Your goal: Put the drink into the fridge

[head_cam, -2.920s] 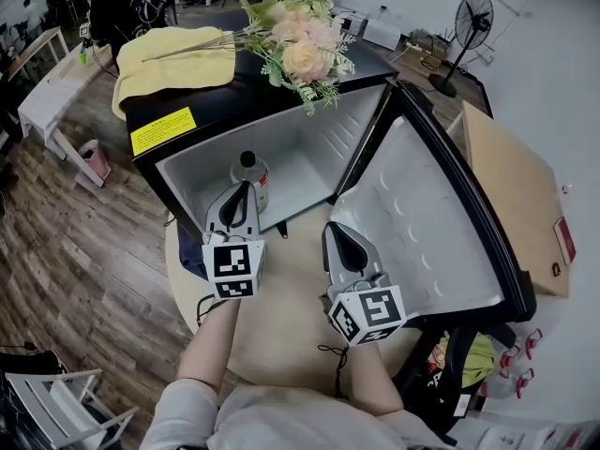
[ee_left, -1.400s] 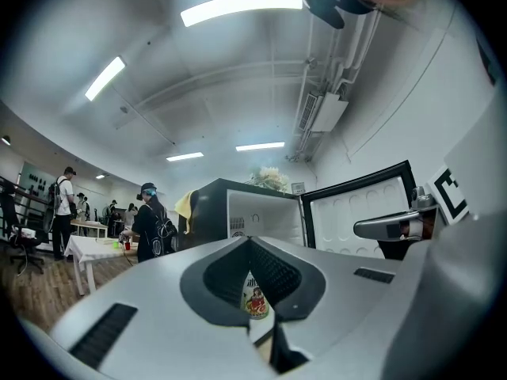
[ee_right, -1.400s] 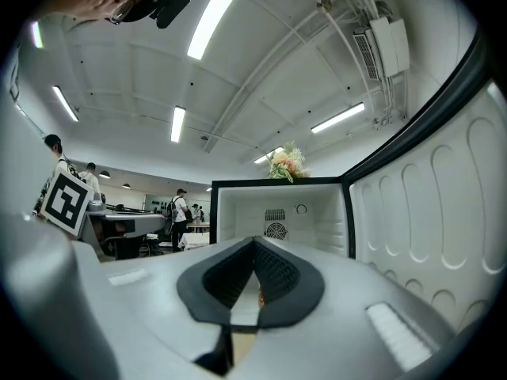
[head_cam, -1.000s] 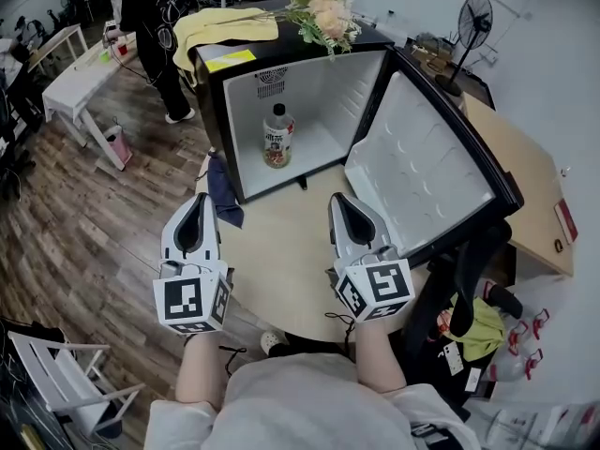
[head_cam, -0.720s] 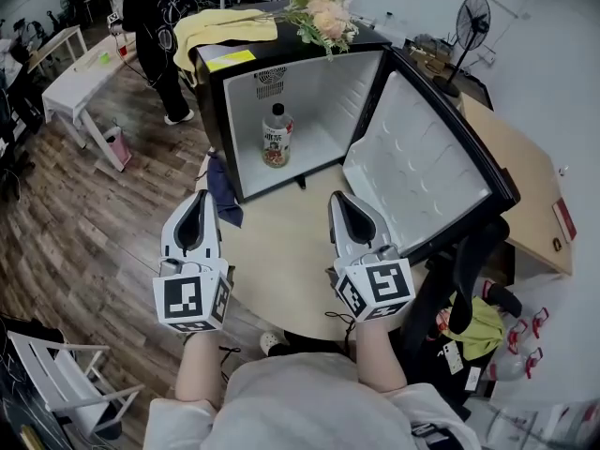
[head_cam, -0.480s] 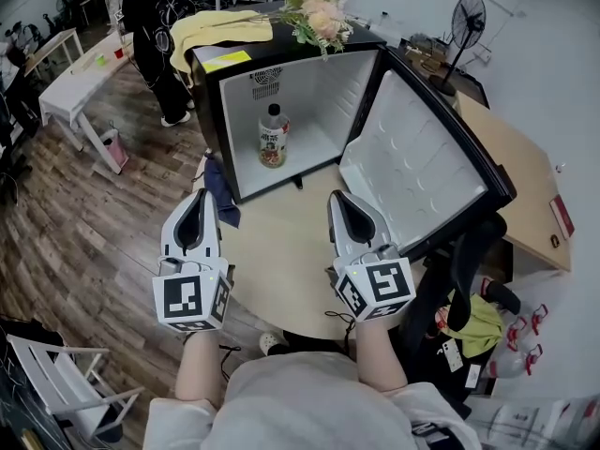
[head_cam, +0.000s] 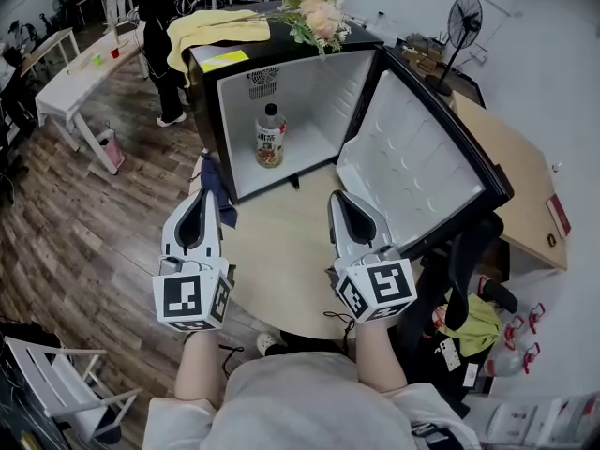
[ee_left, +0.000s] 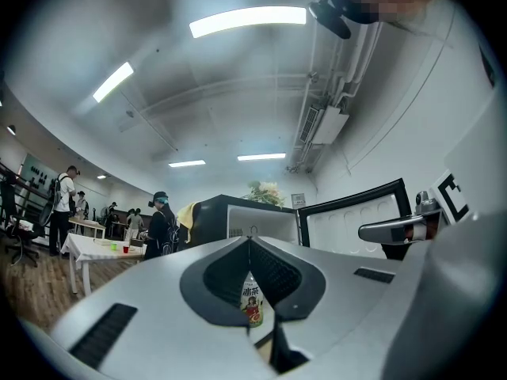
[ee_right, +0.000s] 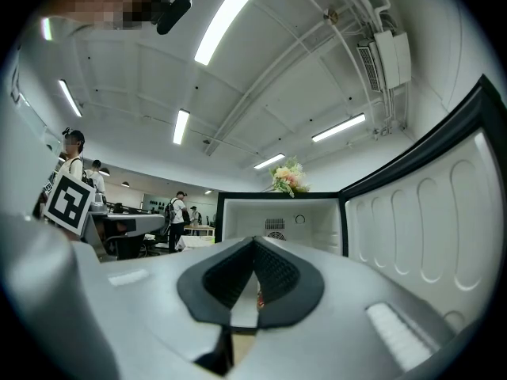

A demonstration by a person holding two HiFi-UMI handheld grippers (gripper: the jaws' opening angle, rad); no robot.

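The drink (head_cam: 270, 137) is standing upright on the floor of the open fridge (head_cam: 208, 82), left of the middle of the white compartment and clear of its walls. It is showing as a small bottle with a narrow neck, a pale upper body and a printed label that is turning red and orange toward the bottom; in the left gripper view the drink (ee_left: 252, 303) is appearing far off through the notch below the tips, with white characters across the top of the label.

The left claw (head_cam: 197, 202) is hovering over the edge of the round worktop (head_cam: 277, 251) at about 7 o'clock from the bottle, well apart from it. Its jaws are pressing together at the tip with nothing between them, as the left claw (ee_left: 250, 240) is showing in its own view. The right claw (head_cam: 337, 200) is hanging at about 5 o'clock from the bottle, level with the left one, and the right claw (ee_right: 255, 242) is likewise clenched and gripping nothing.

The fridge door (head_cam: 417, 172) is swinging wide open toward 3 o'clock, its white moulded liner facing up. A bunch of flowers (head_cam: 314, 12) and a yellow cloth (head_cam: 216, 28) are lying on the black top of the fridge. A dark blue cloth (head_cam: 217, 190) is draping over the worktop's rim just beside the left claw.
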